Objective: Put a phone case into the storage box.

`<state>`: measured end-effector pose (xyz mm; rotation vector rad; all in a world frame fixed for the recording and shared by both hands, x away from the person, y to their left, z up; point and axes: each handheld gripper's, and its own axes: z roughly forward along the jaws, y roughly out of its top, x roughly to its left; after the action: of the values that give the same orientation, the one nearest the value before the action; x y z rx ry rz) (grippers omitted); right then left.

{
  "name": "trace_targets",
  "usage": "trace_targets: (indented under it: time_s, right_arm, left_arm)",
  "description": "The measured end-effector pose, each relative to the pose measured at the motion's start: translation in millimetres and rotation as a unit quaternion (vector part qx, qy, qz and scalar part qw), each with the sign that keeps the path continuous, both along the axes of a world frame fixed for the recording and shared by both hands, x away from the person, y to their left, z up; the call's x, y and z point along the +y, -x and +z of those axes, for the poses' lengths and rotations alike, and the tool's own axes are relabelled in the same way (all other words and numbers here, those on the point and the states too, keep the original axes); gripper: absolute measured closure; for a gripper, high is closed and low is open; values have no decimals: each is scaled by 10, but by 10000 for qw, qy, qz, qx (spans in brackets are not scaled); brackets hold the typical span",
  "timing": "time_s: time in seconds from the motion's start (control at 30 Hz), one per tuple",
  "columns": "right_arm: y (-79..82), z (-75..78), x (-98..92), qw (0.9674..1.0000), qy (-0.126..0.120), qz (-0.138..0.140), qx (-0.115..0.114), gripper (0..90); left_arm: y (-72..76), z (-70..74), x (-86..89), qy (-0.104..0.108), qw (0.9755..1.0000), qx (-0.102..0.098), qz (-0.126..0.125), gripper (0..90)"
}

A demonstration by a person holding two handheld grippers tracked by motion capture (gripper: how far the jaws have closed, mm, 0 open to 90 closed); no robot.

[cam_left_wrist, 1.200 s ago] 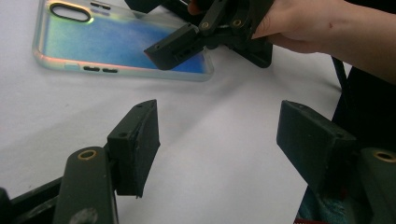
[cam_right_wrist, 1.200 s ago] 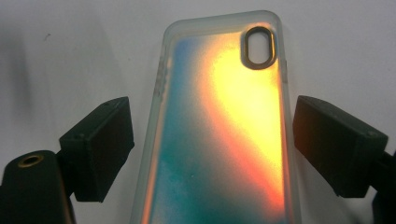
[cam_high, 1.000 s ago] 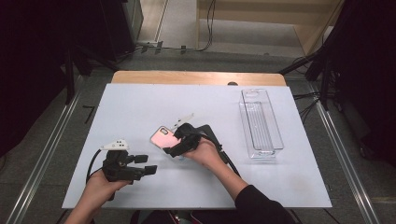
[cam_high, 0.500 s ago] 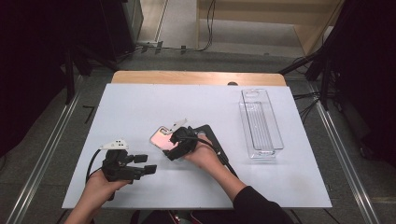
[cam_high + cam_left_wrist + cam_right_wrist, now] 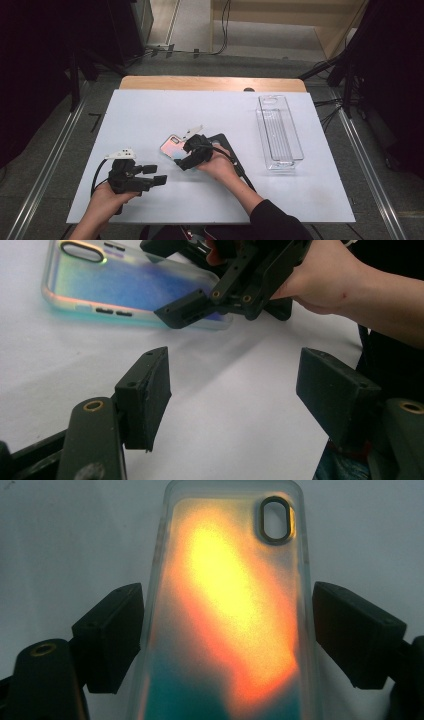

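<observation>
Near edge of table (image 5: 150, 107), left: my left gripper (image 5: 161, 178) idle, jaws wide, empty.
Phone case (image 5: 172, 147): flat at mid-table, left of clear tray (image 5: 280, 131).
Right gripper (image 5: 181, 161): jaws just closing, flanking the case's sides, pads just beside, not yet pressing.

legible text, labels, brands, numbers, signs: none readable on any item or surface in any view.
</observation>
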<state>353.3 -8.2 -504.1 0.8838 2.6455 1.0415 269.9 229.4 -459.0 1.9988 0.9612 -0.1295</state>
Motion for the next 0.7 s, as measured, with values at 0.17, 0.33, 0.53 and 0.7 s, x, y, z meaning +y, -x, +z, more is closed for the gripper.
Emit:
trace_targets:
  time_s: [0.17, 0.33, 0.53, 0.7]
  right_arm:
    - [8, 158, -52, 9998, -190, 30, -86, 150]
    - [42, 363, -155, 9993, -364, 27, -116, 150]
    - [113, 537, -296, 9990, -408, 4, -164, 150]
    - [155, 645, -441, 9986, -497, -106, -175, 149]
  left_arm:
    - [-9, 7, 2, -38, 9999, 136, 38, 305]
    - [-9, 10, -4, -18, 9999, 144, 39, 305]
    - [-6, 38, -15, 108, 9999, 120, 43, 305]
    - [3, 57, -37, 136, 9998, 114, 38, 305]
